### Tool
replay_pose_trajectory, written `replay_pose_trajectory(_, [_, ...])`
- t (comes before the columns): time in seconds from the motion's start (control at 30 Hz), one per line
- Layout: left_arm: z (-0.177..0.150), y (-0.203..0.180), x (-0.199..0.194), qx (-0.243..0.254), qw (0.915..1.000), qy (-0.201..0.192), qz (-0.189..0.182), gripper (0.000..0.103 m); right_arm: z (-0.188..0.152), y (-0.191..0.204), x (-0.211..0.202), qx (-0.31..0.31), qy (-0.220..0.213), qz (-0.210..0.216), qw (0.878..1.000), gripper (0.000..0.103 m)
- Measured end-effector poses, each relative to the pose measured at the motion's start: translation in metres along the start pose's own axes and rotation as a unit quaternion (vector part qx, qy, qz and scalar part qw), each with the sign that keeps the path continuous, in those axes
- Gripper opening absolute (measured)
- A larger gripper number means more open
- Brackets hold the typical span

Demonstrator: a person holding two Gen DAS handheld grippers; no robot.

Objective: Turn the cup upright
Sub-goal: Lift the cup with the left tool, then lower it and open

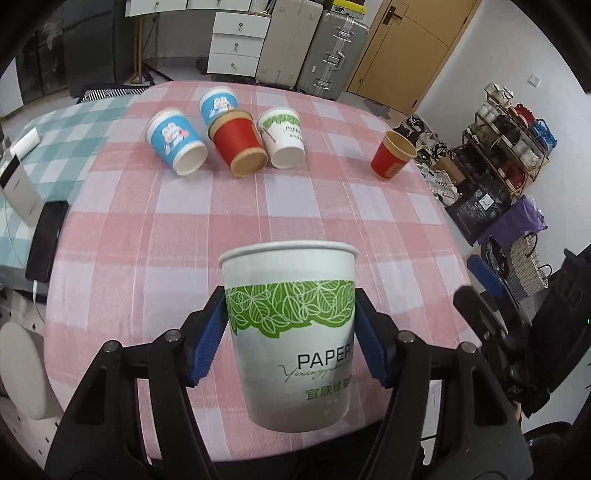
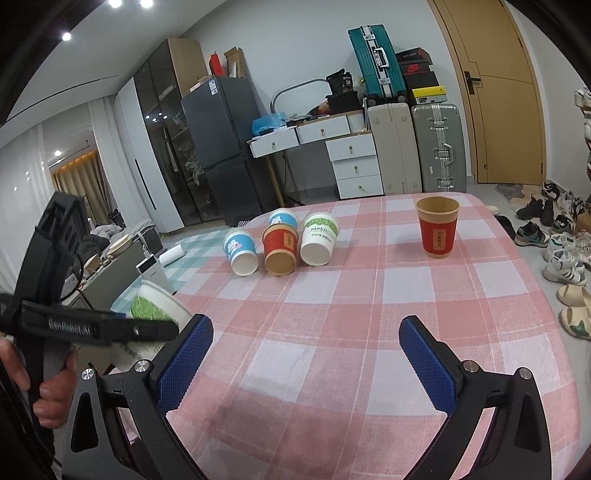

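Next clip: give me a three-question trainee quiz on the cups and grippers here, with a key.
1. True or false: the left gripper grips the white paper cup with a green leaf band mouth up.
2. How many cups lie on their sides on the pink checked tablecloth?
3. The right gripper is: A) holding a cup B) open and empty

Key:
1. True.
2. Four; only the red paper cup with a brown rim stands upright.
3. B.

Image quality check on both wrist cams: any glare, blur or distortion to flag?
Left wrist view: heavy fisheye bowing of the table, black vignette in the corners, and the held white cup in the left gripper looks sharp, with no glare. Right wrist view: same bowing, ceiling spotlights blown out, soft shadow between the open right gripper fingers.
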State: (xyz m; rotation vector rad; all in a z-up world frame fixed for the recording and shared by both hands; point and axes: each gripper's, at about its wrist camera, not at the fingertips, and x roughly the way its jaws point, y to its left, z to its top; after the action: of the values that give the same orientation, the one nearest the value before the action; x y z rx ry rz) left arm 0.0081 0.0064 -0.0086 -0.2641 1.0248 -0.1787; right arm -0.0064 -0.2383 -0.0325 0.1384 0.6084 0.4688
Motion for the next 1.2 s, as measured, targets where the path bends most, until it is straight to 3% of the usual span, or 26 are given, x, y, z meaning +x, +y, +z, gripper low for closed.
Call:
replay_pose_trajectory(0.3, [-0.057, 0.011, 0.042, -0.009, 0.9987, 0.048, 0.012, 0.063, -0.019, 0.008, -0.005, -0.005, 0.027, -0.012, 1.0, 0.103])
replay_pose_trajectory(0.47, [-0.064, 0.017, 0.066, -0.016, 0.9982, 0.055, 0.017, 0.064, -0.021, 0.008, -0.006, -0.003, 0.029, -0.018, 0.999, 0.103])
replay_pose_trajectory(0.57, [-0.064, 0.023, 0.082, -0.024, 0.9955, 0.088, 0.022, 0.07, -0.021, 0.007, -0.006, 0.002, 0.028, -0.01, 1.0, 0.103])
replay_pose_trajectory(0.63, [-0.064, 0.022, 0.08, -0.023, 0.9965, 0.079, 0.017, 0.075, -0.021, 0.008, -0.006, 0.003, 0.029, -0.009, 1.0, 0.103])
replay_pose_trajectory(0.7, [-0.062, 0.021, 0.074, -0.021, 0.9977, 0.063, 0.013, 0.082, -0.021, 0.008, -0.005, 0.003, 0.031, -0.01, 0.999, 0.103])
replay_pose_trajectory(0.87, [-0.051, 0.013, 0.042, -0.015, 0.9994, 0.031, -0.004, 0.082, -0.018, 0.014, -0.009, 0.007, 0.029, 0.002, 1.0, 0.103])
replay_pose_trajectory(0.93, [-0.047, 0.006, 0.017, -0.006, 0.9998, -0.005, -0.018, 0.082, -0.014, 0.021, -0.013, 0.0, 0.025, 0.008, 1.0, 0.103])
replay_pose_trajectory(1.03, [-0.048, -0.01, -0.024, 0.027, 0.9956, -0.088, 0.017, 0.087, -0.009, 0.035, -0.02, -0.014, 0.017, 0.017, 1.0, 0.103])
replay_pose_trajectory(1.1, [-0.051, -0.019, -0.048, 0.049, 0.9865, -0.143, 0.062, 0.103, -0.007, 0.045, -0.025, -0.018, 0.019, 0.024, 0.999, 0.103])
replay_pose_trajectory(1.2, [-0.057, -0.027, -0.074, 0.069, 0.9713, -0.204, 0.102, 0.102, -0.006, 0.055, -0.033, -0.013, 0.021, 0.043, 0.999, 0.103])
